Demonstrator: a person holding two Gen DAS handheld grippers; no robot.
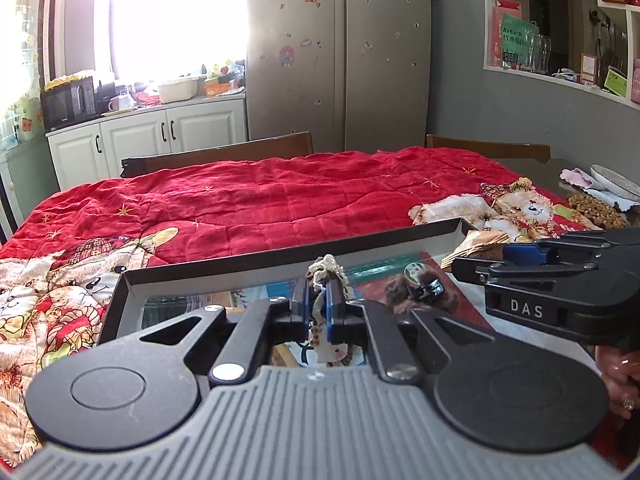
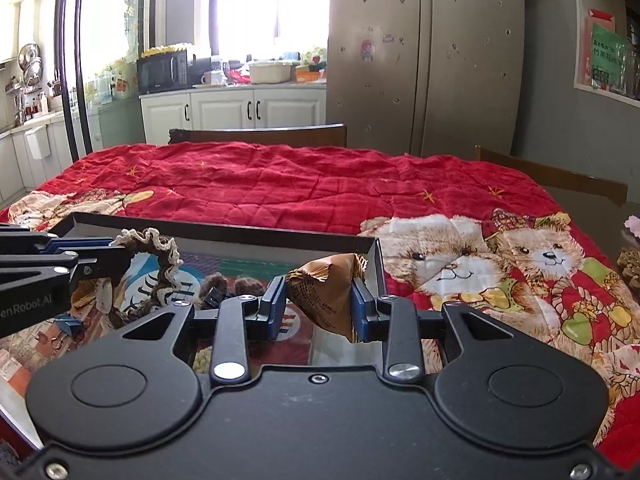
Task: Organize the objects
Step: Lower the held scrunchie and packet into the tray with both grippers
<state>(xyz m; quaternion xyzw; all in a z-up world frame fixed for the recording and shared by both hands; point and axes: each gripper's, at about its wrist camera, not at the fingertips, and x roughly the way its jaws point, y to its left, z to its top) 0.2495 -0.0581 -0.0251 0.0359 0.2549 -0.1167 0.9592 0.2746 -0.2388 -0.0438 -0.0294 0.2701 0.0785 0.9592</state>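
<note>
Red quilted cloth [image 2: 280, 184], wrinkled and printed with teddy bears and gold stars, covers a table. On it sits a shallow open box [image 2: 224, 229] with dark, thin cardboard walls, its floor covered in colourful printed pictures.

Both handheld grippers are above this box. The left gripper [image 1: 320, 304] has its blue pads pinched nearly together on a frilly scrunchie [image 1: 327, 270] of cream lace and brown fabric, which loops up above the fingertips and hangs below them. The right gripper [image 2: 319, 306] holds its jaws partly apart, clamped on a crinkled brown foil snack packet [image 2: 326, 292], pillow-shaped with crimped ends and fine print too small to read. This packet is near the box's right wall.

Lying in the box between the two grippers is a fuzzy brown hair clip [image 1: 416, 290] with a black clasp.

The left wrist view shows white letters "DAS" on the right gripper's side; the right wrist view shows "enRobot.AI" on the left one's, cut off at the picture edge.

Beyond the table stand two dark wooden chair backs [image 1: 224, 154], a tall silver refrigerator [image 1: 340, 52] dotted with stickers, white cabinets [image 1: 152, 136] and a black microwave [image 1: 70, 100] under a bright window. At the table's far right are a plate [image 1: 614, 182] and a brown woven mat [image 1: 596, 210]. A wall shelf [image 1: 560, 76] holds glasses and a green packet with unreadable writing.
</note>
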